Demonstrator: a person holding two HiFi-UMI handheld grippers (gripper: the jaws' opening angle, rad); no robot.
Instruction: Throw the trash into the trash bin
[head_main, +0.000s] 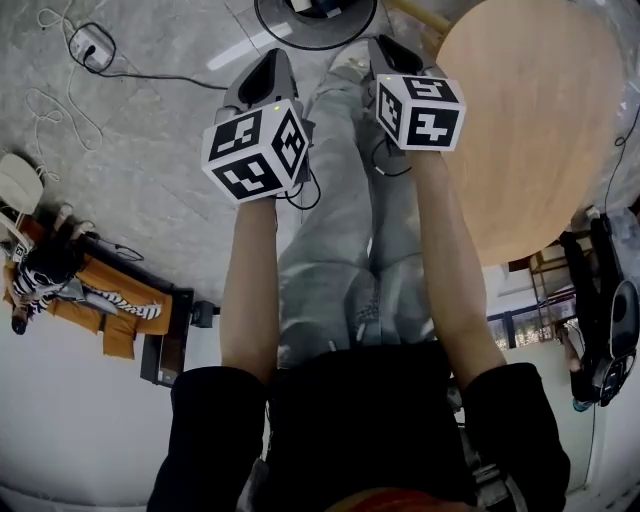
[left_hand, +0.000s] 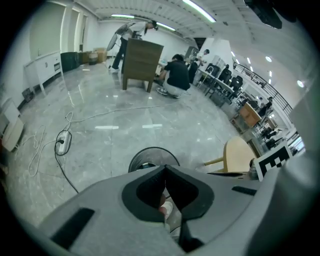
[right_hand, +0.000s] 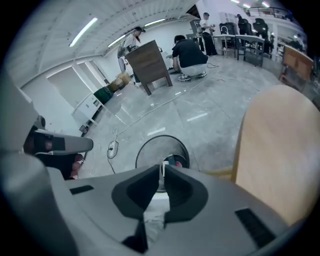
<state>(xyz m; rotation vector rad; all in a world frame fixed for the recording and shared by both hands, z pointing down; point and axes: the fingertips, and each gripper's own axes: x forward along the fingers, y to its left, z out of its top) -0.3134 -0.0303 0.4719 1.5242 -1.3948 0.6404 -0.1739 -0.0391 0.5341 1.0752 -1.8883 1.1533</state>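
Observation:
The black round trash bin (head_main: 300, 42) stands on the grey floor just beyond my feet. Teal and red trash (right_hand: 175, 161) lies inside it. My left gripper (left_hand: 165, 168) hangs in front of the bin (left_hand: 150, 150), jaws shut tip to tip with nothing between them. My right gripper (right_hand: 162, 171) is beside it, aimed down at the bin (right_hand: 150, 145), jaws closed to a slit. A thin white sliver shows in that slit; I cannot tell whether it is pinched or lies in the bin. In the head view both grippers (head_main: 272, 62) (head_main: 390, 48) are held over my legs.
A round wooden table (head_main: 540, 120) is close on the right. A power strip with white cables (head_main: 90, 45) lies on the floor at the left. A dark low bench with orange cushions (head_main: 130, 310) is further left. People work round a wooden cabinet (left_hand: 142, 62) far off.

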